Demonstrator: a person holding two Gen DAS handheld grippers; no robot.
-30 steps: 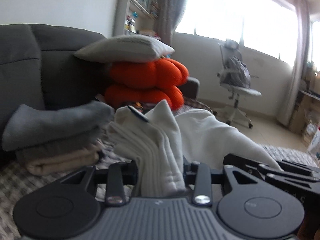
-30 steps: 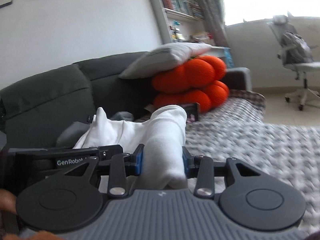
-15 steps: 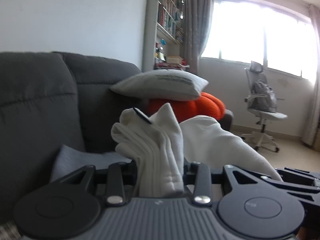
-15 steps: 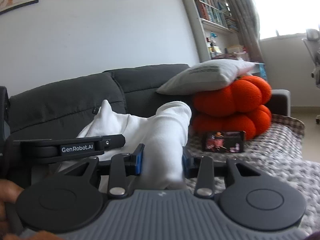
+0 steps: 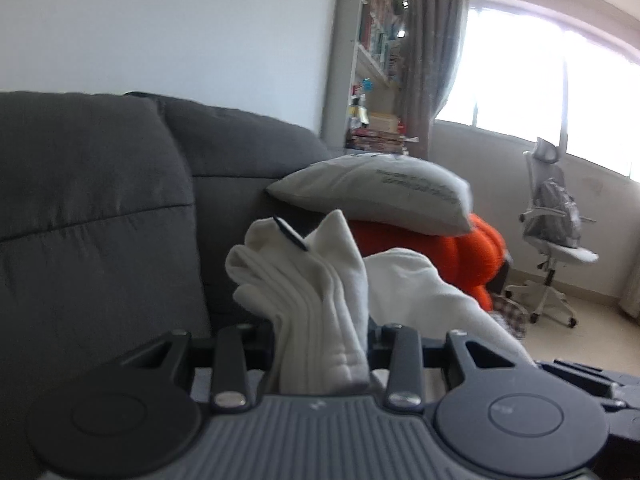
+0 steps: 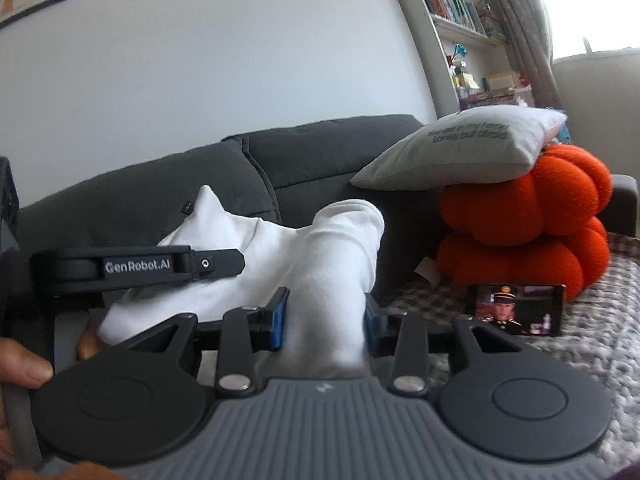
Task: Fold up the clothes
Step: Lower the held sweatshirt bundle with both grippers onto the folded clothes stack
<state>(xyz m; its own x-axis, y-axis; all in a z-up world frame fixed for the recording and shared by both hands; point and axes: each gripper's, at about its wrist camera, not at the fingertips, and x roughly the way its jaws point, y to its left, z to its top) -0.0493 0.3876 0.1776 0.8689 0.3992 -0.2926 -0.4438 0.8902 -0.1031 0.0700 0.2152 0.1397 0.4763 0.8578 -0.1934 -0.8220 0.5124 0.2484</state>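
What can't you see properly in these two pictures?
- Left wrist view: the white garment bunches in the left gripper, hiding both pads and its own lower part.
- Right wrist view: cloth fills the right gripper; its hanging end is cut off.
- Both views: pillow lettering too blurred; bookshelf titles too small.

We see one white garment (image 5: 320, 304) — soft, thick cloth, bunched rather than flat — held up off the sofa in front of its dark grey backrest. In the left wrist view a gathered end stands upright, its folds running in narrow lengthwise ridges, with a small dark tag near the top and a pointed corner beside it. From there the cloth sags away to the right in a smooth, broad sweep. In the right wrist view the other end is a rounded roll — plump, tilted slightly right — while the rest spreads left to a peaked corner.
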